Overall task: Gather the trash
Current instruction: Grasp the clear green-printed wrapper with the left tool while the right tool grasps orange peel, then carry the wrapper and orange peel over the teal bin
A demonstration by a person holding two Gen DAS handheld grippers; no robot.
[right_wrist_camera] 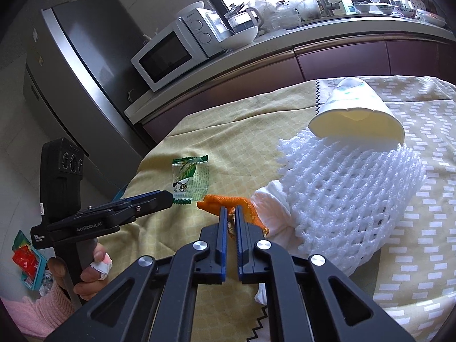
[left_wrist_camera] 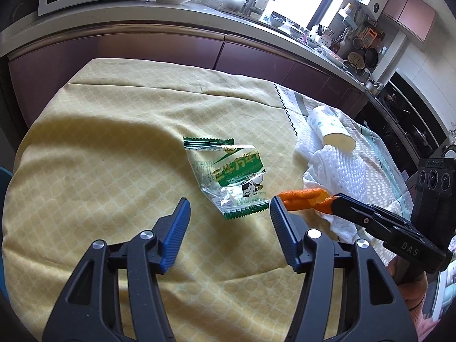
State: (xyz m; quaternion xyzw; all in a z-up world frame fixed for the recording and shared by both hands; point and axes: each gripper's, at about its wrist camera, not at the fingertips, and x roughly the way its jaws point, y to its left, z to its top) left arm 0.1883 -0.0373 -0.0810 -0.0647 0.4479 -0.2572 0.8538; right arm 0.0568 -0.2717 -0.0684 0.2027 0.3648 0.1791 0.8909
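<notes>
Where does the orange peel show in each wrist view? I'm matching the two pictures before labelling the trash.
Left wrist view: orange peel right of centre, pinched by the right gripper.
Right wrist view: orange peel low centre, just above the gripper's closed jaws.
Shared landmark: the green-and-clear wrapper lying just left of the peel.

Ahead of your left claw (left_wrist_camera: 229, 211) the wrapper (left_wrist_camera: 230, 176) is lying; the peel (left_wrist_camera: 302, 196) is sitting right of it, the cup (left_wrist_camera: 330, 128) lying beyond.
</notes>
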